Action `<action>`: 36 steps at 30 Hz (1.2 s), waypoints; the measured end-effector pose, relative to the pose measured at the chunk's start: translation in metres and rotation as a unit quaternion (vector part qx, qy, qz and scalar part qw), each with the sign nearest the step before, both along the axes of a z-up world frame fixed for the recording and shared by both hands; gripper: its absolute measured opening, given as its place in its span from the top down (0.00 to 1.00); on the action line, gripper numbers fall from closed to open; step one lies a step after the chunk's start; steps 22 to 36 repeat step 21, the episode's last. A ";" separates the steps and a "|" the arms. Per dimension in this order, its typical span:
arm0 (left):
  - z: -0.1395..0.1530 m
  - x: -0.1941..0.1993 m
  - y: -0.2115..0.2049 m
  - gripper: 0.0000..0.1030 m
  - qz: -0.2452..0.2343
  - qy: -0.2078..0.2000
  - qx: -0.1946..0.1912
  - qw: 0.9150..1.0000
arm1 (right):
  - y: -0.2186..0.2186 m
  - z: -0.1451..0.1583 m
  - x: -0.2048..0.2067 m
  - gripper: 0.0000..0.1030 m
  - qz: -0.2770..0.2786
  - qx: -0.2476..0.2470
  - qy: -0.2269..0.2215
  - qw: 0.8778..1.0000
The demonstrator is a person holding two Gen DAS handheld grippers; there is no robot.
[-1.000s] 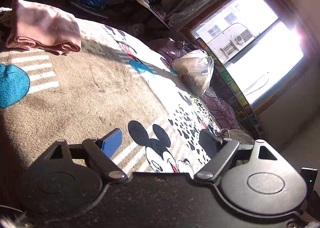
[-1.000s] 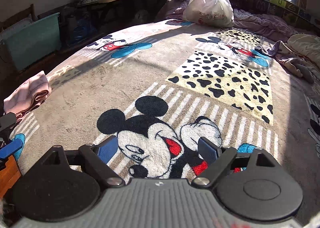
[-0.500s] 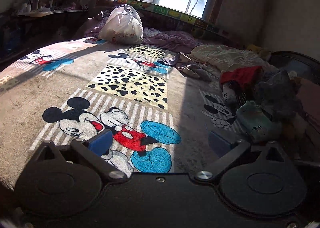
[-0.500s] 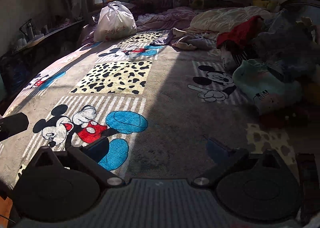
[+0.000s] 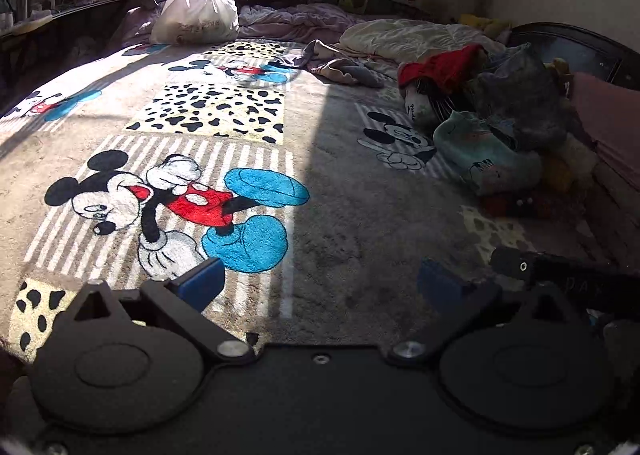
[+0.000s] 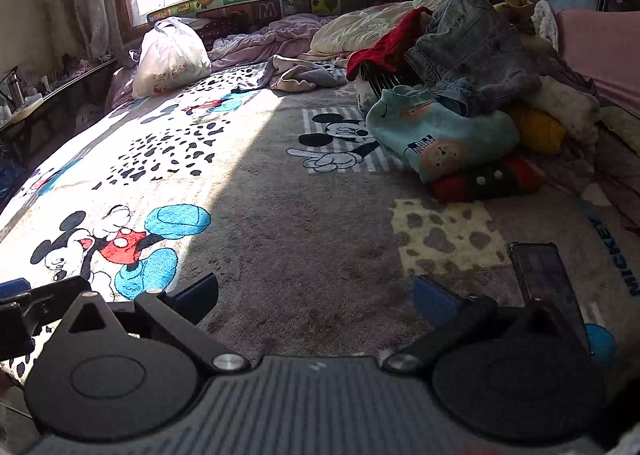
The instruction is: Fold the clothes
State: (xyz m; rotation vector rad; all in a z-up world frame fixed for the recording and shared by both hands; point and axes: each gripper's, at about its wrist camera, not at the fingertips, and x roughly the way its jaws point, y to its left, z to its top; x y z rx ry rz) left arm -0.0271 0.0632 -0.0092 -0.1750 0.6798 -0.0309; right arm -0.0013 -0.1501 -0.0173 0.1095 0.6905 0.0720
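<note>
One heap of clothes point(image 6: 460, 103) sits at the right side of the bed: a teal sweatshirt point(image 6: 436, 139) in front, denim point(image 6: 468, 43) on top, one red garment point(image 6: 384, 45) behind. The heap has no clear long axis. One patterned blanket point(image 6: 300, 239) lies beneath. The left gripper point(image 5: 320, 287) and right gripper point(image 6: 316, 295) both gape wide over bare blanket, empty. One white bag point(image 5: 196, 11) stands near the window.

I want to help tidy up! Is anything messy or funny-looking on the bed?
Yes. A jumbled heap of unfolded clothes sits at the bed's right side: a crumpled denim garment on top of a light blue bear-print top. A dark rectangular phone also lies loose on the cartoon-mouse blanket.
</note>
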 end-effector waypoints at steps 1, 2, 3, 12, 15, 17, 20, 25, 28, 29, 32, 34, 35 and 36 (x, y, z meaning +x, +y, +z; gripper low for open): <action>-0.001 -0.001 0.000 0.00 0.004 0.000 -0.003 1.000 | 0.000 0.000 -0.001 0.00 0.003 0.001 -0.001 1.000; -0.002 -0.001 0.000 0.00 0.008 0.001 -0.007 1.000 | 0.000 -0.001 -0.002 0.00 0.005 0.002 -0.001 1.000; -0.003 -0.002 0.000 0.00 0.012 -0.001 -0.008 1.000 | 0.000 -0.001 -0.002 0.00 0.008 0.001 -0.002 1.000; -0.005 -0.002 -0.013 0.00 0.015 0.000 0.027 1.000 | 0.005 -0.006 -0.008 0.00 0.021 -0.005 -0.003 1.000; -0.005 -0.002 -0.014 0.00 0.024 -0.006 0.033 0.999 | 0.006 -0.009 -0.008 0.00 0.022 -0.007 0.000 1.000; -0.004 -0.004 -0.017 0.00 0.027 -0.011 0.045 0.999 | 0.005 -0.011 -0.008 0.00 0.022 -0.006 0.002 1.000; -0.003 -0.006 -0.019 0.00 0.024 -0.014 0.051 0.998 | 0.006 -0.014 -0.007 0.00 0.022 -0.006 0.005 1.000; -0.003 -0.006 -0.021 0.00 0.023 -0.015 0.057 0.998 | 0.007 -0.015 -0.008 0.00 0.022 -0.006 0.005 1.000; -0.003 -0.006 -0.021 0.00 0.023 -0.015 0.057 0.998 | 0.007 -0.015 -0.008 0.00 0.022 -0.006 0.005 1.000; -0.003 -0.006 -0.021 0.00 0.023 -0.015 0.057 0.998 | 0.007 -0.015 -0.008 0.00 0.022 -0.006 0.005 1.000; -0.003 -0.006 -0.021 0.00 0.023 -0.015 0.057 0.998 | 0.007 -0.015 -0.008 0.00 0.022 -0.006 0.005 1.000; -0.003 -0.006 -0.021 0.00 0.023 -0.015 0.057 0.998 | 0.007 -0.015 -0.008 0.00 0.022 -0.006 0.005 1.000; -0.003 -0.006 -0.021 0.00 0.023 -0.015 0.057 0.998 | 0.007 -0.015 -0.008 0.00 0.022 -0.006 0.005 1.000; -0.003 -0.006 -0.021 0.00 0.023 -0.015 0.057 0.998 | 0.007 -0.015 -0.008 0.00 0.022 -0.006 0.005 1.000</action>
